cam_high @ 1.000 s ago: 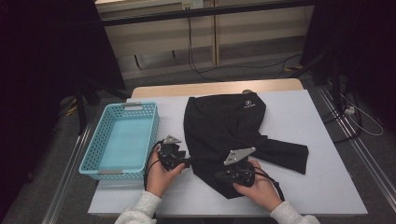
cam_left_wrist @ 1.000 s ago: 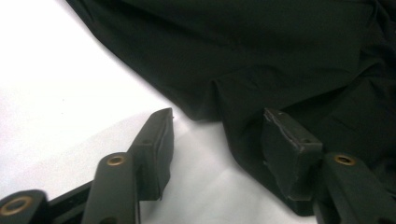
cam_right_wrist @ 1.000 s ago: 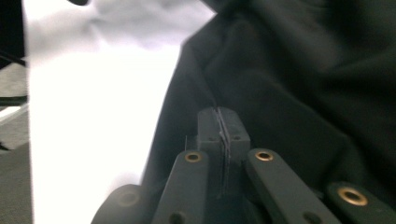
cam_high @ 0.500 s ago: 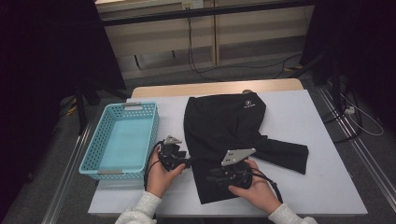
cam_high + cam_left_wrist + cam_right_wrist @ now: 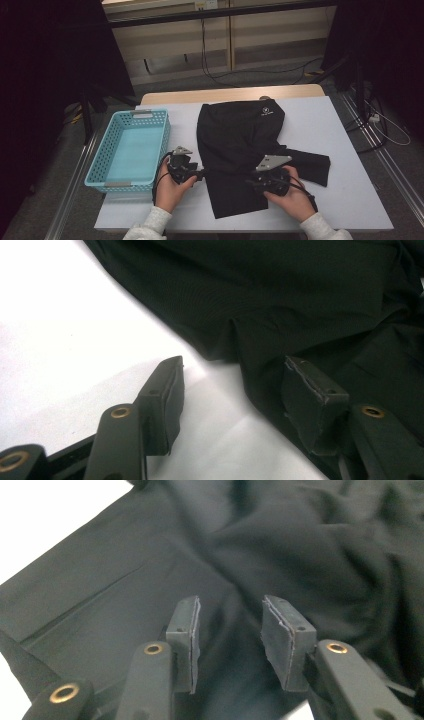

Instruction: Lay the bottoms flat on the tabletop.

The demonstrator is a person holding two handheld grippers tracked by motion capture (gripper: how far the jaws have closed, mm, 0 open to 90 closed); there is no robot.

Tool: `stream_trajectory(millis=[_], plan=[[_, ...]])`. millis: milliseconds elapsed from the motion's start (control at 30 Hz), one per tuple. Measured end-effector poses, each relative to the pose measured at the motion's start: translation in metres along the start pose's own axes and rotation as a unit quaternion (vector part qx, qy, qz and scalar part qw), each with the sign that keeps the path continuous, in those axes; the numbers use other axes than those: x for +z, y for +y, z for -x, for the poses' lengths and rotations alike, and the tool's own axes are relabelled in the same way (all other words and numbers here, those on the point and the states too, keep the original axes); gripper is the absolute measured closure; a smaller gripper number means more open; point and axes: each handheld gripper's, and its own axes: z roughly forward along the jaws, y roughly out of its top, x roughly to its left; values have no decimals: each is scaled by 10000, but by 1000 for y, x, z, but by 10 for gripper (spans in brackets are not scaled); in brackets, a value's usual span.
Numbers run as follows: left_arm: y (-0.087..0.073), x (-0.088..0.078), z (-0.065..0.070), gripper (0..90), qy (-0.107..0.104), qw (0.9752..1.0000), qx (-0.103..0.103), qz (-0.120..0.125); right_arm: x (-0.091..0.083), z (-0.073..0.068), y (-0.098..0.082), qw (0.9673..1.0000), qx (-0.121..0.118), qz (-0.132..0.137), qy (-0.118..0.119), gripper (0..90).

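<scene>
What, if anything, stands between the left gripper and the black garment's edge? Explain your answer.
Nothing visible does. The left gripper is open at the black garment edge, with bare white table between its jaws and the cloth just ahead.

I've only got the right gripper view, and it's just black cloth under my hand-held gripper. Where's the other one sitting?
Observer: The left hand-held gripper is at the left edge of the black garment. Its jaws are open, one over the bare white table and one over the fabric.
Operator: Is there anywhere to put the cloth?
Observer: A turquoise basket stands at the table's left end, with nothing in it.
Operator: And my right hand-held gripper, seen from above?
Observer: Its jaws have just been opening, with nothing pinched. It lies over the garment's near part and points toward the left one.
</scene>
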Motion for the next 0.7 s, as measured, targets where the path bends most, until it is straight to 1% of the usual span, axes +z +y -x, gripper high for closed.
stream_trajectory(millis=[67,133,200,267,300,333,367,433,467,500,533,600,700], plan=[[0,0,1,434,12,10000,11,7,-6,6,-1,9998,91,28,-164,602],[-1,0,1,437,31,10000,24,1,-9,9,-4,9996,133,9,-244,606],[-1,0,2,446,28,10000,-7,7,-8,10,-9,9996,159,-106,-202,621],[-1,0,3,491,-63,10000,-48,-15,-5,9,-13,9993,115,-292,-193,634],[-1,0,4,497,-88,9999,-33,-36,-5,8,-13,9994,120,-251,-181,673],[-1,1,5,498,-82,10000,-23,-45,-5,8,-13,9994,136,-270,-159,706],[-1,1,5,509,-96,9999,-29,-45,-5,8,-13,9994,144,-281,-149,801],[-1,1,5,536,-132,9999,-63,-49,-6,9,-14,9995,165,-275,-75,869],[-1,1,5,546,-133,9999,-67,-52,-7,11,-14,9993,232,-289,8,884],[-2,1,5,557,-129,9999,-85,-31,-9,13,-14,9988,366,-304,125,890],[-2,1,5,567,-130,9999,-61,-45,-11,15,-15,9985,421,-305,166,893],[-2,0,5,586,-146,9998,-80,-66,-14,17,-16,9984,427,-341,170,894],[-2,1,5,596,-148,9998,-111,-63,-21,20,-19,9986,438,-256,163,891]])
